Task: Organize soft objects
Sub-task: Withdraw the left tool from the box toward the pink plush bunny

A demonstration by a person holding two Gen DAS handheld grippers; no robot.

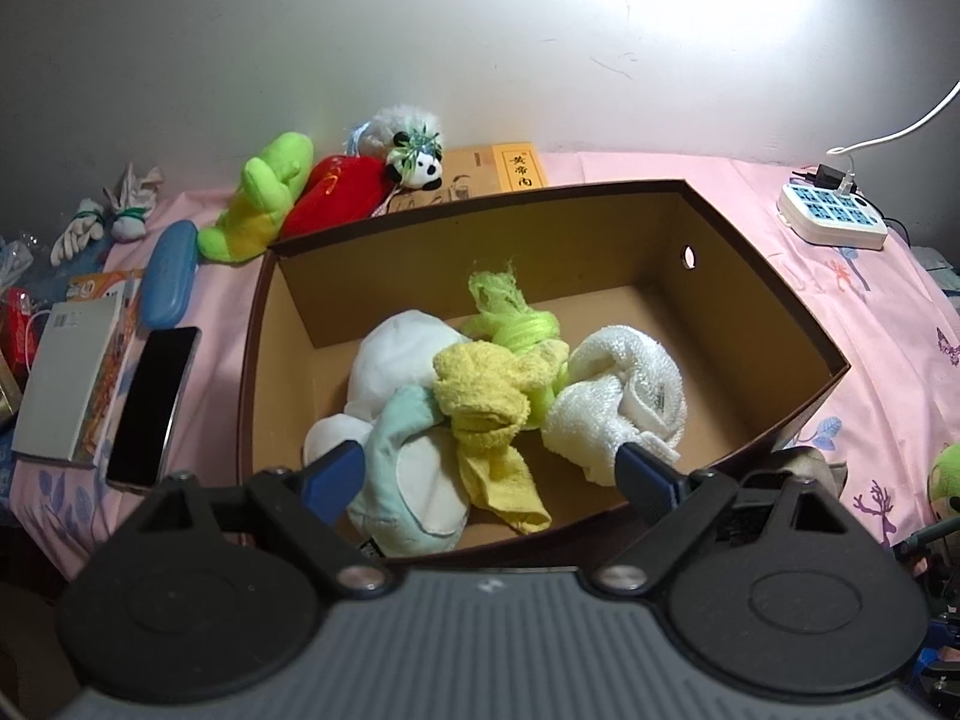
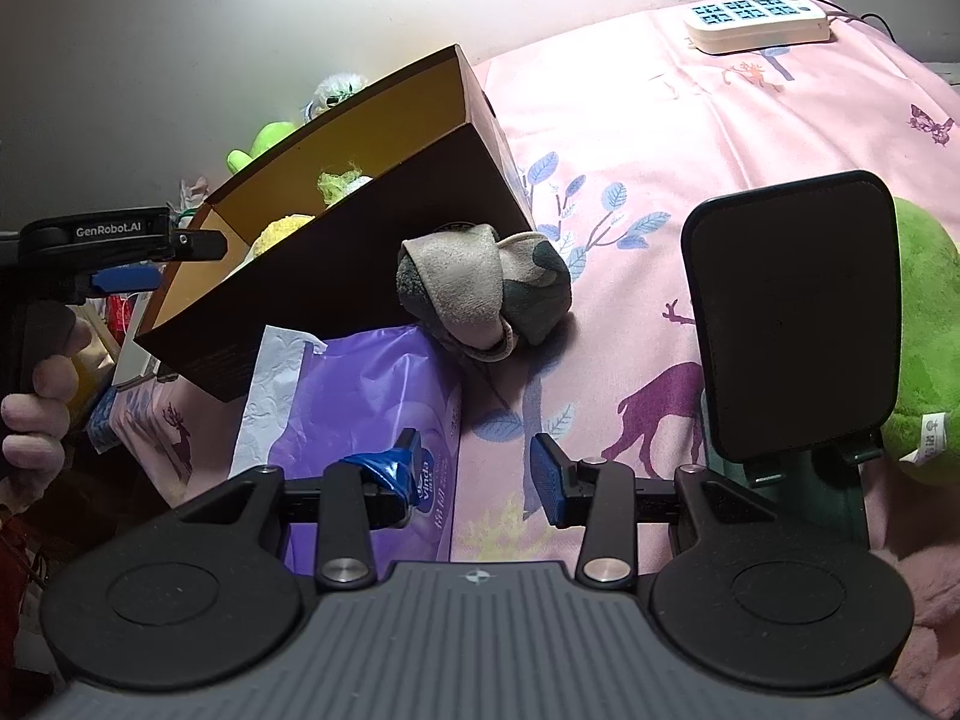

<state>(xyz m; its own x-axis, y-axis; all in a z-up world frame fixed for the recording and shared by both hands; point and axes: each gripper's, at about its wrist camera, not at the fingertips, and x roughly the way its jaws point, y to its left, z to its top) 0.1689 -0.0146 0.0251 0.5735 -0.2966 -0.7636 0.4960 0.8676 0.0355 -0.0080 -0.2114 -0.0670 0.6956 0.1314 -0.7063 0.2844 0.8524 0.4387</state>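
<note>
Left gripper [image 1: 489, 471] hovered over the near edge of the cardboard box [image 1: 774, 276], fingers spread wide, nothing between them. Inside the box lay a heap of soft things: a yellow cloth [image 1: 489, 396], a white towel roll [image 1: 624, 402], a lime-green knot [image 1: 516, 324], and a pale mint-and-white piece [image 1: 408, 468]. Right gripper [image 2: 474, 474] had its fingers partly apart and pinching nothing, above a purple tissue pack [image 2: 360, 396] and the pink sheet [image 2: 660, 138]. A grey-beige sock ball [image 2: 480, 288] sat on the sheet against the box's outer wall, still outside it. A green plush [image 2: 924, 324], probably a toy, showed behind a black phone stand [image 2: 792, 312].
</note>
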